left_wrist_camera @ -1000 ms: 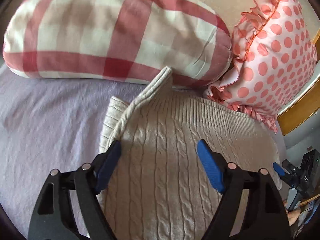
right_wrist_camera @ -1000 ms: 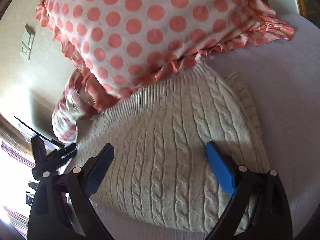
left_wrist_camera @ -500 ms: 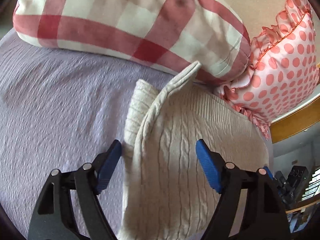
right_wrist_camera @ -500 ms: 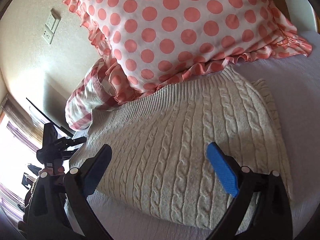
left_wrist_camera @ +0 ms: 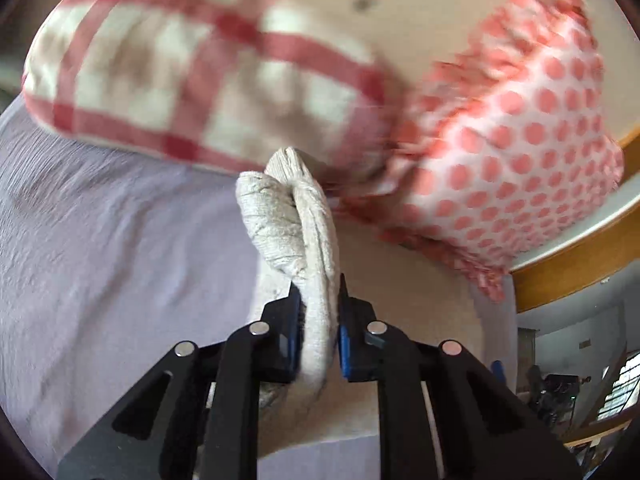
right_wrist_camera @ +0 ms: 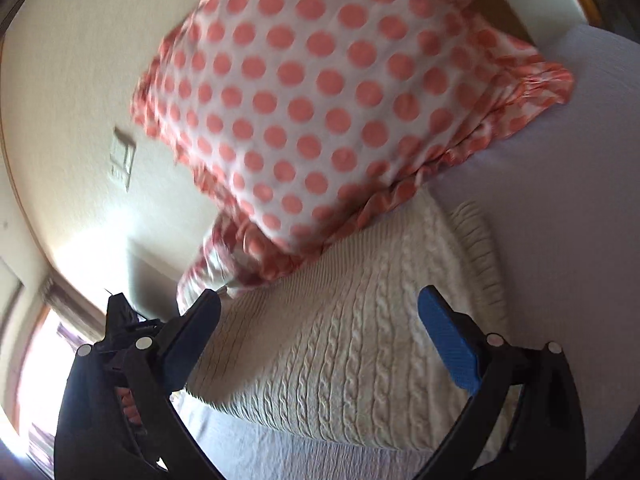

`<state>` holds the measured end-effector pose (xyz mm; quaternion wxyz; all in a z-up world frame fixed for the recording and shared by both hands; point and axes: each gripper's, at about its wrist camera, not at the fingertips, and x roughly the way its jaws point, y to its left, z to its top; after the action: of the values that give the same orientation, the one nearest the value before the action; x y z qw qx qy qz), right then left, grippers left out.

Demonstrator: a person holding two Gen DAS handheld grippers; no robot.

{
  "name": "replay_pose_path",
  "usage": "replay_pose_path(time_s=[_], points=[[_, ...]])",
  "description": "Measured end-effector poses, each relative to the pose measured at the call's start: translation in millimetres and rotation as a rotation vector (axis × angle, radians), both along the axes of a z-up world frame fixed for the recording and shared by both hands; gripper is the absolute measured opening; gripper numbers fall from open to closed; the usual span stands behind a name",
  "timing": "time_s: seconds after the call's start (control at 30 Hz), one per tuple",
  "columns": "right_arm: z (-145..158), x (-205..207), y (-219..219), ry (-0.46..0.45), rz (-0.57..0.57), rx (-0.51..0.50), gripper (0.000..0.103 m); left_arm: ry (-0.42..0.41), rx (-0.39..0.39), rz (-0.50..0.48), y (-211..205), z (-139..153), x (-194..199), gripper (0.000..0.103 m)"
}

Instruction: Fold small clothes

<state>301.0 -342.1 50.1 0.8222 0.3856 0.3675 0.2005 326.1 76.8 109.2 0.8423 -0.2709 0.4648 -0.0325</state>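
Observation:
A cream cable-knit sweater (right_wrist_camera: 360,344) lies folded on the lilac bedsheet (right_wrist_camera: 580,200). My left gripper (left_wrist_camera: 318,320) is shut on the sweater's left edge (left_wrist_camera: 316,240), which bunches upright between the blue pads. My right gripper (right_wrist_camera: 320,336) is open above the sweater's right half, with its fingers either side of the knit. The left gripper also shows at the left of the right wrist view (right_wrist_camera: 120,324).
A red checked pillow (left_wrist_camera: 200,76) and a pink polka-dot pillow (right_wrist_camera: 320,92) lean at the head of the bed, touching the sweater's far edge. A wooden bed frame (left_wrist_camera: 580,264) runs at the right. A wall switch (right_wrist_camera: 122,160) is on the wall.
My left gripper has closed on the sweater's left edge and bunched it up. My right gripper stays open and has shifted slightly over the sweater.

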Motion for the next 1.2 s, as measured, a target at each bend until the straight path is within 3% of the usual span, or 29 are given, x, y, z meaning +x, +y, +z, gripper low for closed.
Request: replay_pose_path(time_s=[0.1, 0.2, 0.33, 0.47, 0.57, 0.63, 0.67, 0.73, 0.87, 0.97, 1.13, 1.2], points=[[0.4, -4.9, -28.9, -0.005, -0.085, 0.051, 0.101, -0.035, 0.000, -0.068, -73.0, 20.1, 10.0, 0.014], [-3.4, -8.4, -58.6, -0.004, -0.156, 0.120, 0.101, -0.045, -0.037, -0.165, -155.4, 18.9, 24.0, 0.014], [-12.4, -11.1, -89.5, 0.018, -0.226, 0.182, 0.101, 0.004, -0.103, -0.289, -251.4, -16.3, 41.6, 0.013], [-10.9, -11.9, -99.2, 0.015, -0.261, 0.153, 0.101, 0.118, -0.192, -0.352, -303.4, -68.9, 55.8, 0.014], [-5.4, -9.9, -94.3, -0.002, -0.234, 0.125, 0.101, 0.055, -0.278, -0.385, -292.0, -63.6, 51.5, 0.018], [0.0, -8.9, -88.7, -0.026, -0.200, 0.110, 0.101, -0.015, -0.395, -0.401, -260.2, -47.0, 43.6, 0.018], [1.8, -9.7, -86.7, -0.038, -0.186, 0.103, 0.101, -0.049, -0.403, -0.403, -245.1, -38.9, 36.7, 0.020], [11.9, -10.3, -80.4, -0.078, -0.143, 0.086, 0.100, -0.121, -0.353, -0.409, -215.9, -21.7, 22.5, 0.038], [48.8, -26.1, -55.8, -0.210, 0.007, 0.033, 0.097, -0.147, -0.245, -0.389, -158.7, -19.1, -6.2, 0.040], [70.5, -45.2, -18.0, -0.290, 0.215, 0.049, 0.097, -0.136, -0.220, -0.410, -133.4, -24.8, -20.4, 0.040], [57.1, -49.0, 20.9, -0.209, 0.339, -0.024, 0.097, -0.137, -0.268, -0.490, -142.1, -46.8, -29.7, 0.044], [37.4, -40.4, 26.1, -0.122, 0.328, -0.103, 0.097, -0.141, -0.216, -0.541, -156.6, -54.1, -36.5, 0.048]])
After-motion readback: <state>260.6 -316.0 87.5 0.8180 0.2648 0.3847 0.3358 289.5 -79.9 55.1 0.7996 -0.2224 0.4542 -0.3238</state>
